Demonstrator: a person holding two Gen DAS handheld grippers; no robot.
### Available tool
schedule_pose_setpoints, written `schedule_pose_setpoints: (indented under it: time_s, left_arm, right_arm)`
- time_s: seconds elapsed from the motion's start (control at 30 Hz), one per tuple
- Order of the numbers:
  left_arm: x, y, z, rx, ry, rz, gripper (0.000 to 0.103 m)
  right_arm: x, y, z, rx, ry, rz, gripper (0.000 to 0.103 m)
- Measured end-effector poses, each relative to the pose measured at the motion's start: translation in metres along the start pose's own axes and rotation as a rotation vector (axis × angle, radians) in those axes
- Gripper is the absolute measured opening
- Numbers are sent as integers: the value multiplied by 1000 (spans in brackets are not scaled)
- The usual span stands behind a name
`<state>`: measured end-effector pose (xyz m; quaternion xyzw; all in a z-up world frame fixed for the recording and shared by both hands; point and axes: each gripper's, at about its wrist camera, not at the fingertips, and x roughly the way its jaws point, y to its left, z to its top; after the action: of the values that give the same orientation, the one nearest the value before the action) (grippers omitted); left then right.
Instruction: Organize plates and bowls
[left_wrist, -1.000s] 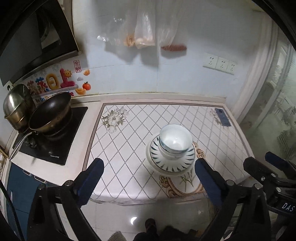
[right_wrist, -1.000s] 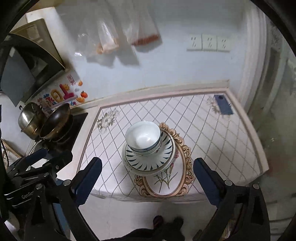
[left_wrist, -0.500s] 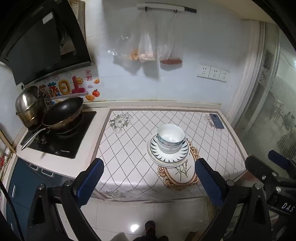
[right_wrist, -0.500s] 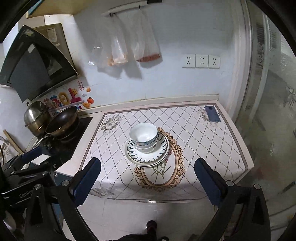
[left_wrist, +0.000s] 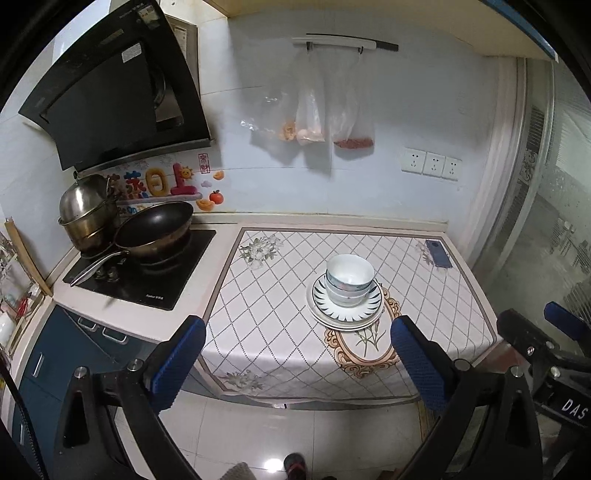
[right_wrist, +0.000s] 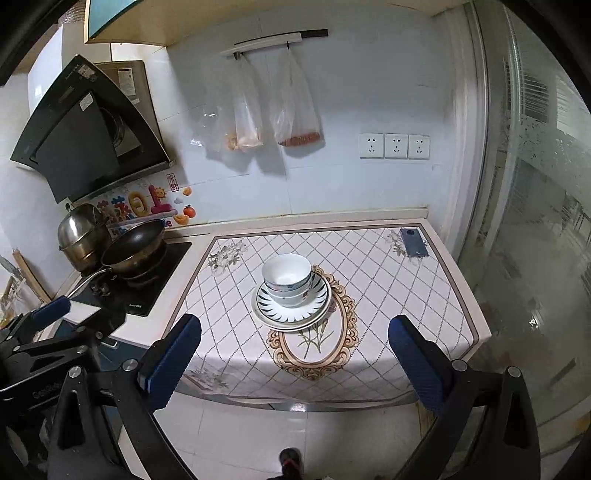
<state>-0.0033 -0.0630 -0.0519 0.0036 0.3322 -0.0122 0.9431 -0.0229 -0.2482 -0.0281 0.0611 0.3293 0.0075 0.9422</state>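
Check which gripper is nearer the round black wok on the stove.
Left. Left gripper hangs in front of the stove bearing the round black wok; right gripper is further right, facing the tablecloth.

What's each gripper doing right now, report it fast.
Left gripper: open, holding nothing.
Right gripper: open, holding nothing.

I log: white glazed ceramic bowls (left_wrist: 349, 275), glossy, on glossy blue-patterned ceramic plates (left_wrist: 345, 310). Diamond-print tablecloth (left_wrist: 280, 295) matt, soft drape at edge. Steel pot (left_wrist: 86, 206) polished, reflective. Dark wok (left_wrist: 155, 225) dull satin. My gripper pads (right_wrist: 170, 363) blue, rough-textured. Floor tiles (right_wrist: 236, 435) shiny.
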Motion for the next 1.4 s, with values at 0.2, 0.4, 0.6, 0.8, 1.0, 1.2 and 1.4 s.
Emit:
schedule_pose_setpoints:
  time_s: [0.2, 0.4, 0.6, 0.8, 1.0, 1.2, 1.4]
  left_arm:
    - [-8, -3, -7, 2, 2, 4, 103]
    - [-14, -1, -7, 11, -9, 4, 103]
    - [-18, 8, -5, 14, -27, -1, 103]
    - [-19, 13, -5, 16, -37, -5, 103]
    - [-19, 15, -7, 22, -32, -8, 103]
    - [-21, 15, -8, 17, -32, -8, 103]
    - [-19, 23, -5, 15, -39, -14, 103]
  right_arm:
    - [-10, -2, -2, -11, -9, -5, 103]
    - [-20, 0, 0, -15, -40, -14, 103]
    - [-25, 4, 0, -6, -48, -20, 103]
    - [-25, 7, -2, 4, -50, -22, 103]
    - [-22, 9, -4, 12, -48, -26, 103]
    - [-22, 11, -5, 14, -48, -28, 103]
    - [-21, 11, -5, 11, -47, -29, 103]
